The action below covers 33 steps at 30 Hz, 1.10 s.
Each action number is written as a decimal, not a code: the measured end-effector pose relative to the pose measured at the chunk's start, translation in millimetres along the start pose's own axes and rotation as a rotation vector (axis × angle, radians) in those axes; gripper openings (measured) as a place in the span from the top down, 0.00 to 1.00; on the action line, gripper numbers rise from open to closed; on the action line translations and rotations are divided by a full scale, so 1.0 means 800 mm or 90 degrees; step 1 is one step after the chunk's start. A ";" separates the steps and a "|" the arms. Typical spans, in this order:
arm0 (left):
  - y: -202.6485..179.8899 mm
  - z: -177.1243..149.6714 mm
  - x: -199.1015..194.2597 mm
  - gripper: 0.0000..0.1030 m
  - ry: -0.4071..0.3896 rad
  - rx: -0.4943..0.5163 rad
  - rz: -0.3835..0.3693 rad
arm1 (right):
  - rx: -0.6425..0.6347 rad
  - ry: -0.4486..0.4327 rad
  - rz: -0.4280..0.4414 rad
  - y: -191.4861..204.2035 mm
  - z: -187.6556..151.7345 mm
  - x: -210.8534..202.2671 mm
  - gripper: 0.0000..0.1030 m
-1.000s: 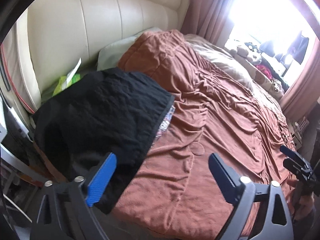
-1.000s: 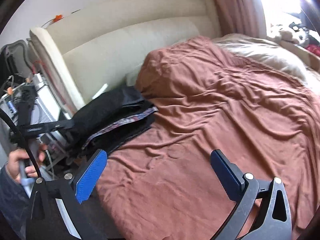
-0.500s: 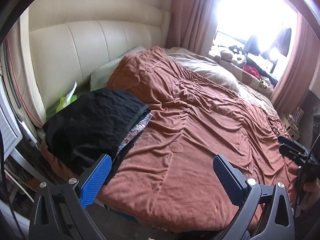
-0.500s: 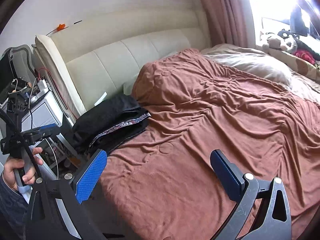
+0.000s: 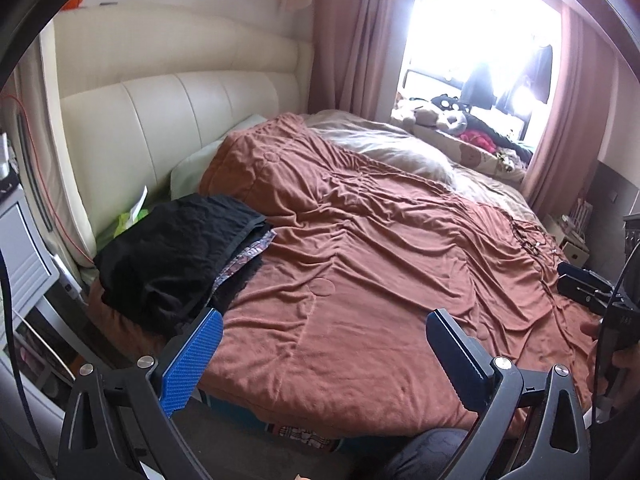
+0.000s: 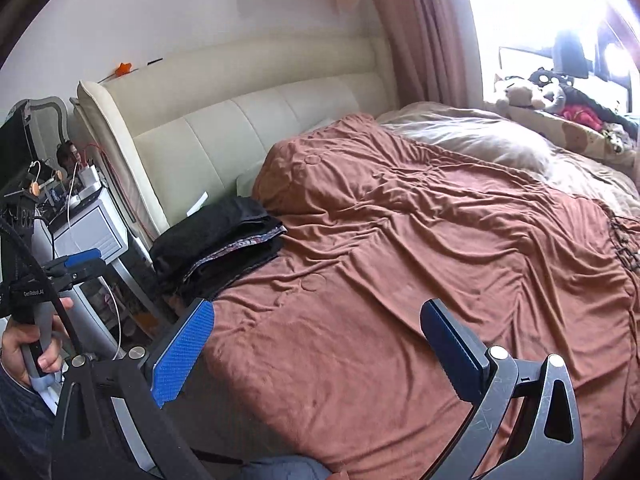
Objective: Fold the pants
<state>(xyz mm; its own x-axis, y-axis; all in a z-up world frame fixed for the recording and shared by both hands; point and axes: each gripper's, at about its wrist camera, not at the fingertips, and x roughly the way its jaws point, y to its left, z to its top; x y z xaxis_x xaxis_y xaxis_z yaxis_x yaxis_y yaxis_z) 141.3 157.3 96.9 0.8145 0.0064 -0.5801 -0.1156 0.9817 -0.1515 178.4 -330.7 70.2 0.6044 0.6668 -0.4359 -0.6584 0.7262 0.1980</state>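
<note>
Plainly, the left tool (image 5: 320,344) and the right tool (image 6: 316,336) both gape wide, empty, above the brown blanket (image 5: 380,280). Folded black pants (image 5: 176,248) top a stack at the bed's corner by the headboard (image 5: 168,120). Folding looks finished; next likely calls for fetching another pair.

Black pants (image 5: 172,256), folded, topping a small clothes stack, near bed corner by headboard

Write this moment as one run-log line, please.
left gripper: open, empty | right gripper: open, empty | folded black fabric pants: stacked on bed corner
</note>
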 end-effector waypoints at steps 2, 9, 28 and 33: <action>-0.009 -0.006 -0.010 0.00 -0.006 0.007 -0.002 | 0.005 -0.006 -0.001 -0.002 -0.005 -0.014 0.00; -0.040 -0.034 -0.040 0.00 -0.021 0.023 -0.014 | 0.013 -0.016 -0.005 -0.007 -0.030 -0.063 0.00; -0.118 -0.134 -0.087 0.00 -0.045 0.050 -0.059 | -0.024 -0.049 -0.013 -0.012 -0.122 -0.187 0.00; -0.128 -0.160 -0.100 0.00 -0.060 0.055 -0.056 | -0.025 -0.055 -0.030 -0.010 -0.152 -0.211 0.00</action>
<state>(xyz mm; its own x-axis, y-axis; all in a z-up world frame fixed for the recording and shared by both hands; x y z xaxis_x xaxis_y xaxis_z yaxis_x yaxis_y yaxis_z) 15.2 31.6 56.3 0.8693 -0.0661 -0.4898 0.0040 0.9919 -0.1268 27.1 -469.4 35.9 0.6708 0.6449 -0.3662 -0.6441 0.7514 0.1435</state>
